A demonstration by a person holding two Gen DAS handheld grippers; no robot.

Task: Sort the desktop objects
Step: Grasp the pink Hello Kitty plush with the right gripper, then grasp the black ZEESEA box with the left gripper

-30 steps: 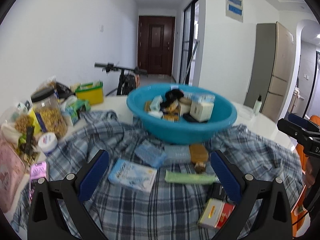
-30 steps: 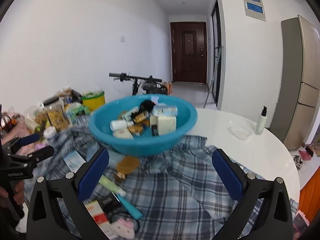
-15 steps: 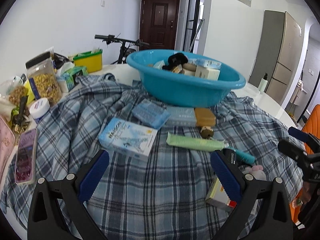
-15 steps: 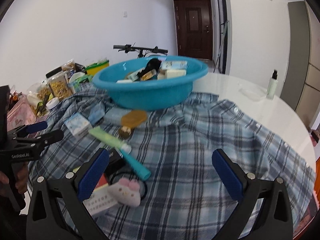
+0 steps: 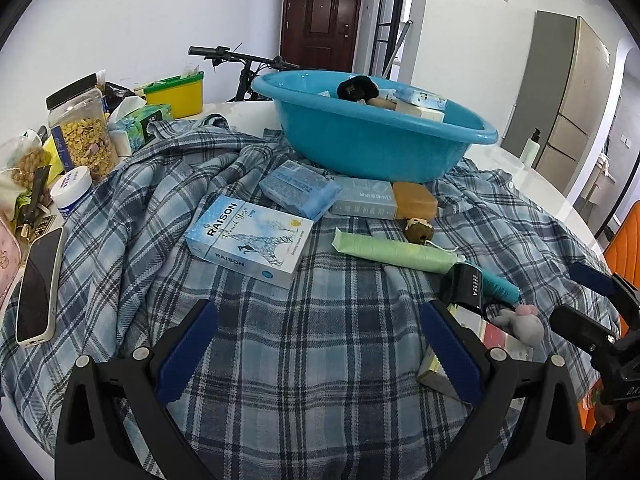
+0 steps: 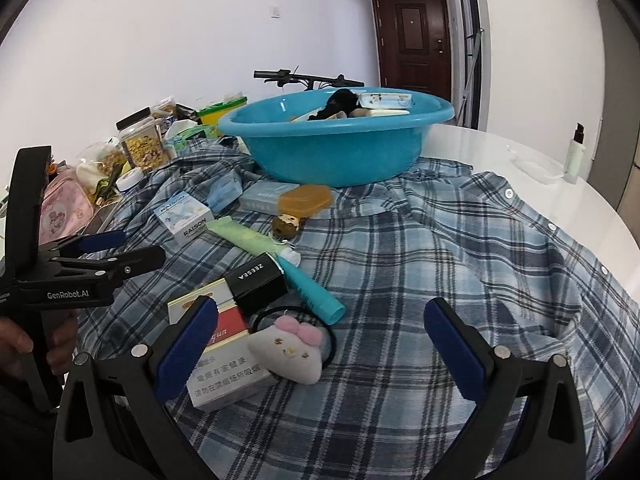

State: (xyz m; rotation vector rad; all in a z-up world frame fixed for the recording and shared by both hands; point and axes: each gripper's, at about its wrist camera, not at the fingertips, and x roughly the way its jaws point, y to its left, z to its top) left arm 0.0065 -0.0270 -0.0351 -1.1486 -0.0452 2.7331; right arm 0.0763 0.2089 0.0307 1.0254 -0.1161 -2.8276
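While both grippers hang low over the plaid shirt (image 6: 460,248) spread across the white round surface (image 6: 532,160), neither has hold of anything. The left gripper (image 5: 318,354) has its blue-padded fingers (image 5: 186,350) spread wide, with bare checked cloth between them; its right finger sits just in front of a red-and-white cigarette pack (image 5: 472,344) without clearly touching it. The right gripper (image 6: 320,344) is equally wide open; its left finger overlaps the same cigarette pack (image 6: 224,356) in view, and a white plush hair tie (image 6: 290,346) lies between the fingers, toward the left one, though contact cannot be judged.

Loose items cluster on the shirt in front of the blue basin (image 5: 376,140): a RAISON box (image 5: 250,238), a blue tissue packet (image 5: 300,188), a pale grey-blue box (image 5: 362,198), an amber soap case (image 5: 414,200), a green tube (image 5: 394,252), a black ZEESEA box (image 6: 256,284) and a teal tube (image 6: 312,290). The basin already holds several boxes and a black item.

To the right of the clutter the shirt lies open and free up to the surface's curved edge, where a pump bottle (image 6: 574,156) stands. The left edge is crowded by a phone (image 5: 38,284), a snack jar (image 5: 82,132), a white-lidded jar (image 5: 74,188) and a tissue pack (image 5: 140,122).
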